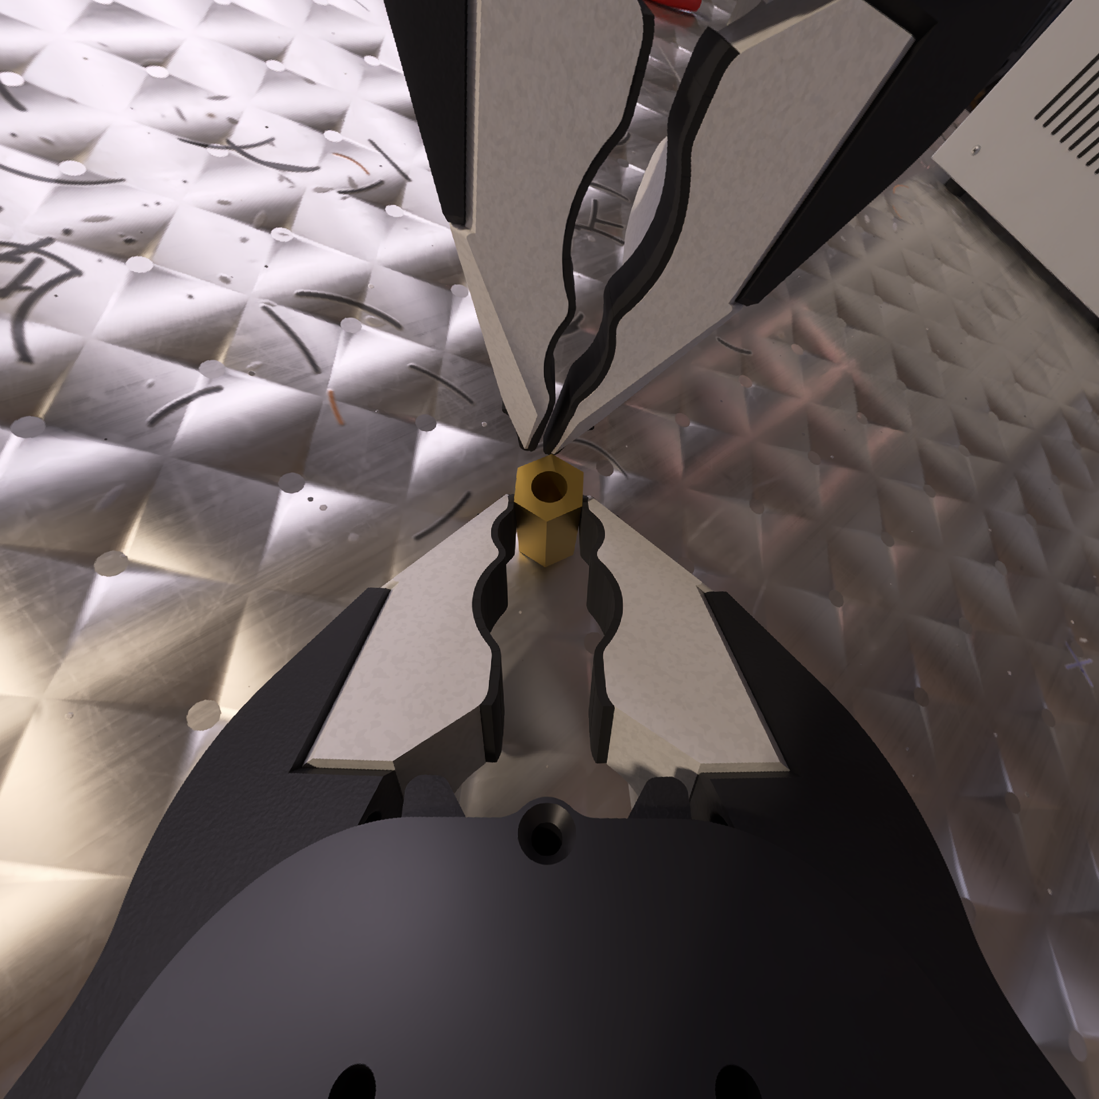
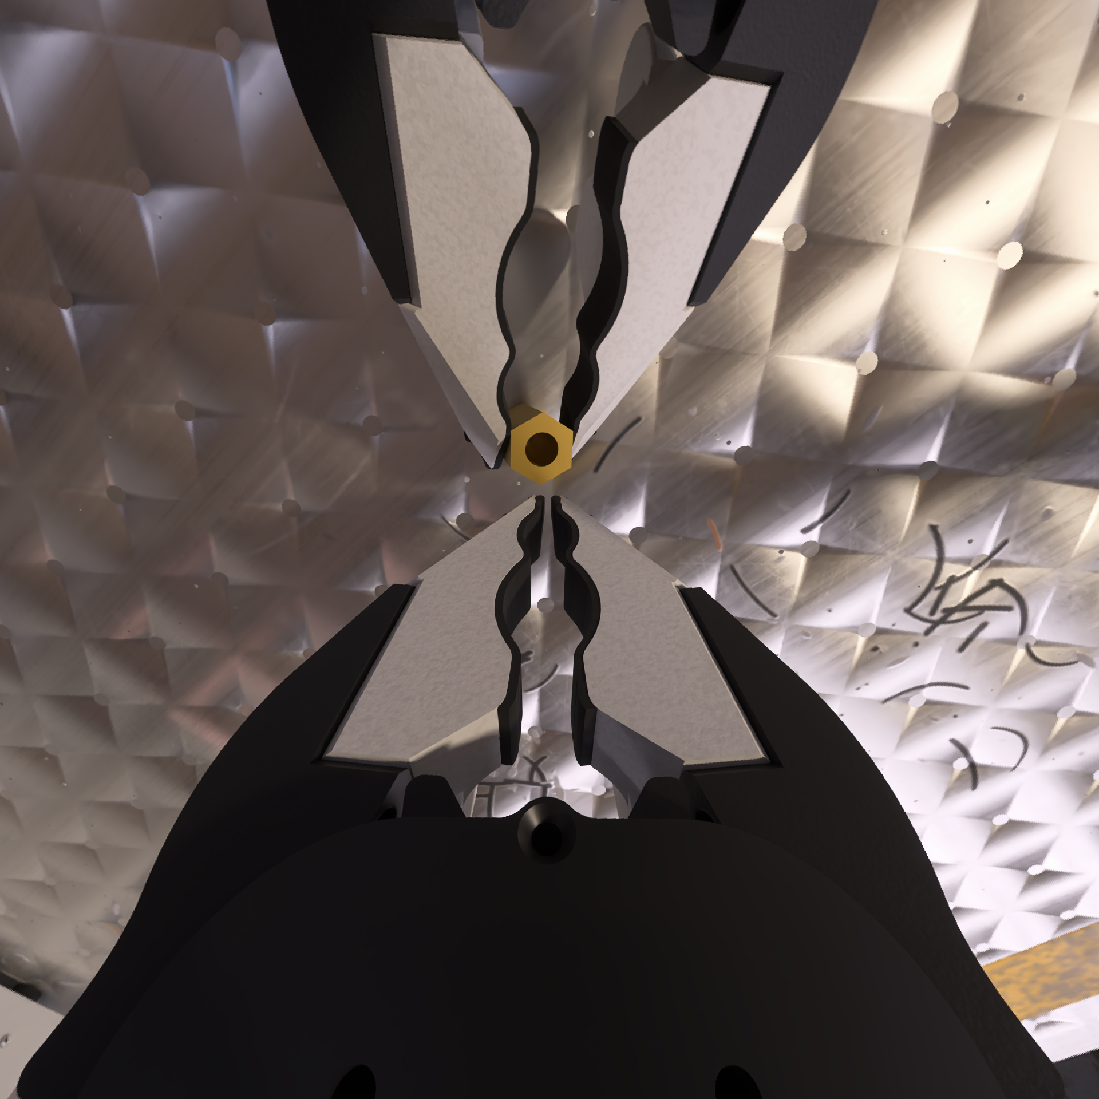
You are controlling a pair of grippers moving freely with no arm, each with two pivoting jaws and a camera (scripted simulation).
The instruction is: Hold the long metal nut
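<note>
The long metal nut (image 1: 544, 535) is a brass hexagonal sleeve with a round bore. My left gripper (image 1: 547, 505) is shut on it, with one fingertip against each side of the nut. The nut's bored end points away from the left wrist view and faces the right wrist view (image 2: 540, 446) end-on. My right gripper (image 2: 546, 502) is shut and empty, its tips just short of that end. It comes in from the top of the left wrist view (image 1: 540, 446). The left gripper (image 2: 538, 455) shows at the top of the right wrist view, clasping the nut.
Below lies a shiny metal table (image 1: 208, 535) with a quilted pattern, small holes and black scribbles. A white box with vent slots (image 1: 1041, 131) stands at the upper right of the left wrist view. An orange-yellow strip (image 2: 1046, 981) shows at the lower right of the right wrist view.
</note>
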